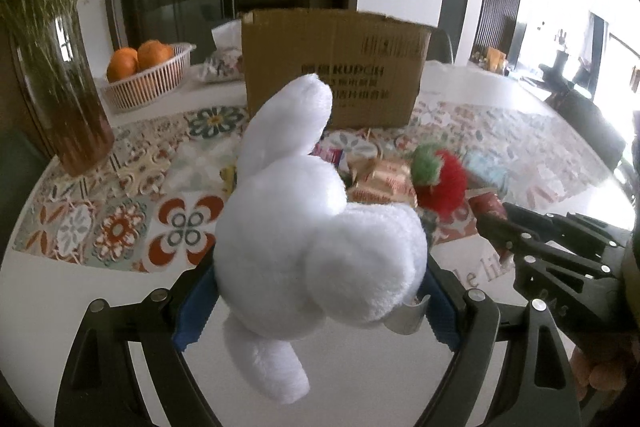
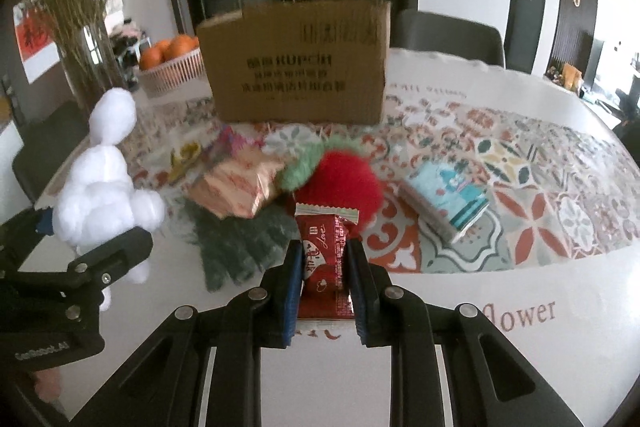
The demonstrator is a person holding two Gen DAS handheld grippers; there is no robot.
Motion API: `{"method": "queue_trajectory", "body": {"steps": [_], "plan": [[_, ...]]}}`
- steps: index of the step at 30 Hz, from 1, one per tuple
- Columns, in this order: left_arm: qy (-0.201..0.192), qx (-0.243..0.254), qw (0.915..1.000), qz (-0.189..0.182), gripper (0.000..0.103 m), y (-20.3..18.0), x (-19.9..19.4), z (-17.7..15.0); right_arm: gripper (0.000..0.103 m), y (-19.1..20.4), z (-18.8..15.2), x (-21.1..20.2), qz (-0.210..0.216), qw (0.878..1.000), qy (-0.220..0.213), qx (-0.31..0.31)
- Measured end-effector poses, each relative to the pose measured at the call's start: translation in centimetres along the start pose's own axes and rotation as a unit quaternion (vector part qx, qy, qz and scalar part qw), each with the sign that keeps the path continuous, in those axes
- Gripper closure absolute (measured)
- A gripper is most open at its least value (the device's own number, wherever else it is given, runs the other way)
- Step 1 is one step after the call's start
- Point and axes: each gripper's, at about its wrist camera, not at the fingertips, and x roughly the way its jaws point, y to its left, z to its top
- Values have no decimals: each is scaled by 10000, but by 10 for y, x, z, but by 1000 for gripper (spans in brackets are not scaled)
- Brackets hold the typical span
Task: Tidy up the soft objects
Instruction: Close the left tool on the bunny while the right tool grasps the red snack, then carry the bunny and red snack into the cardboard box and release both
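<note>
Left wrist view: the left gripper (image 1: 316, 291) clamps a white plush rabbit (image 1: 308, 227), lifted above bare white tabletop. Ahead stands the cardboard box (image 1: 336, 67). The right gripper (image 2: 324, 267) pinches a red packet (image 2: 326, 251); beyond its tips lies the strawberry plush (image 2: 340, 175).

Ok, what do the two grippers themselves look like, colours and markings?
Both are matte black frames of angled linkage bars joined by round silver pins. The left gripper and right gripper have blue ridged fingers. White lettering marks the left gripper's body in the right wrist view, too blurred to read. No cables visible.
</note>
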Motion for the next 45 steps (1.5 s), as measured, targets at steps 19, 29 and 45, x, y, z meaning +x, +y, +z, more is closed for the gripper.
{"method": "queue_trajectory", "body": {"steps": [19,29,45], "plan": [[-617,72,9981,11,14,0,-42,78,79,0,75,-47,218,9934,-1097,251],[-786,124,9968,-45,14,9,-34,127,79,-2,130,-43,247,9895,-1397,267],[-688,336,9969,-171,14,26,10,207,79,-6,221,-1,367,9917,-1214,202]]}}
